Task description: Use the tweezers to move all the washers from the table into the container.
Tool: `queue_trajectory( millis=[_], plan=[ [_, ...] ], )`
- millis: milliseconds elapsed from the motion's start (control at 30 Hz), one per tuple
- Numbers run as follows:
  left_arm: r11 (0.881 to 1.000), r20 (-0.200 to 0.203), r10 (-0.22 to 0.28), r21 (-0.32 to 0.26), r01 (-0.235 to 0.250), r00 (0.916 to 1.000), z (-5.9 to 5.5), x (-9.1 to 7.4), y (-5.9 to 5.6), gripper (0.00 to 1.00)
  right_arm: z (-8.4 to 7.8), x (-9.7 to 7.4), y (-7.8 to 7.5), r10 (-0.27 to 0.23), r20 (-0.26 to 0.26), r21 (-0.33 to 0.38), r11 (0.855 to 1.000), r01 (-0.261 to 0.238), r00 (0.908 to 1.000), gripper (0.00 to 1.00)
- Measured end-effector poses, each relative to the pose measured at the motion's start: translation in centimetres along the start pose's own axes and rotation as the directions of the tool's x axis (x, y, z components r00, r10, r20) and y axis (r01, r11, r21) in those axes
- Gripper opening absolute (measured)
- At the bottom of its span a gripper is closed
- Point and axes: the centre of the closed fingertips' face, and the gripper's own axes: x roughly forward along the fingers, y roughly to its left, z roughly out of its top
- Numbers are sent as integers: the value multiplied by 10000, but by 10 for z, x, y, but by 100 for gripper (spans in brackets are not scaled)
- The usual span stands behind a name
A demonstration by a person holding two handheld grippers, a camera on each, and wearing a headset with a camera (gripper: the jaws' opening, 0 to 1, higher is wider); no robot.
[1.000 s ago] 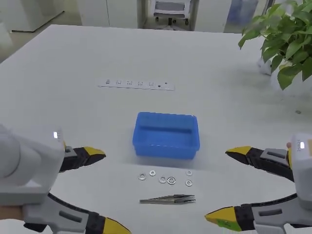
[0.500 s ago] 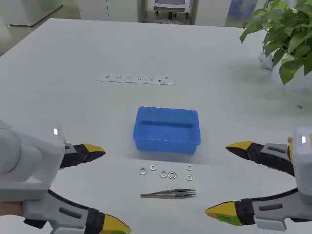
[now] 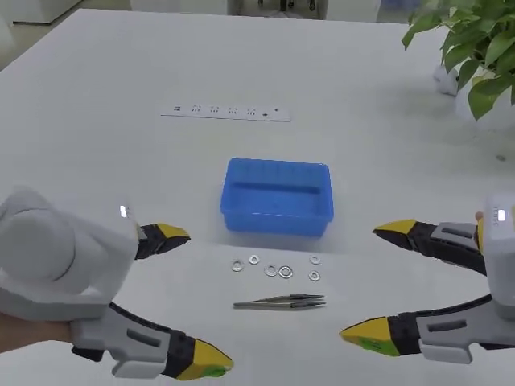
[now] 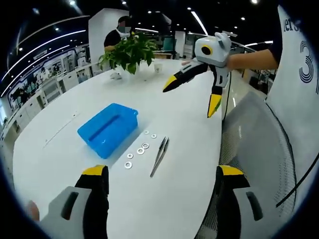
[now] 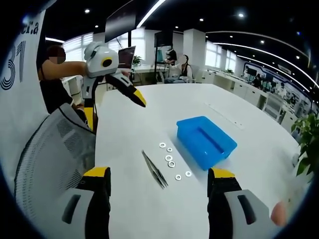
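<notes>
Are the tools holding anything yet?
No, nothing. The left tool and right tool are both open and empty, and the tweezers lie on the table.

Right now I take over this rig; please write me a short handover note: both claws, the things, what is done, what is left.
Left claw: open, holds nothing. Right claw: open, holds nothing.
Tweezers lie on the table between the claws, untouched. Six washers lie just beyond them, in front of the blue container, which looks empty.
Done: nothing yet.
Left: pick up the tweezers, move all six washers into the container.
</notes>
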Motion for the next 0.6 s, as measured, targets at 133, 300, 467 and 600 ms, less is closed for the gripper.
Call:
queue_trajectory(
  millis=[133, 300, 467, 600],
  plan=[
    [9995, 302, 80, -316, -70, 9995, -1, 8, 7, 92, -9, 7, -1, 141, -332, -132, 9998, -145, 9993, 80],
    [9991, -158, 75, -423, -81, 9998, -18, 19, 20, 90, -17, 19, 1, 584, -645, -404, 9973, -611, 9962, 77],
    [9956, -13, -124, -930, 122, 9999, -25, 29, 26, 84, -23, 37, -1, 899, -931, -538, 9940, -952, 9916, 74],
    [9904, -269, -775, -1165, 739, 9966, -34, 39, 19, 76, -27, 54, 4, 1362, -1252, -870, 9852, -1476, 9827, 70]
  ],
)
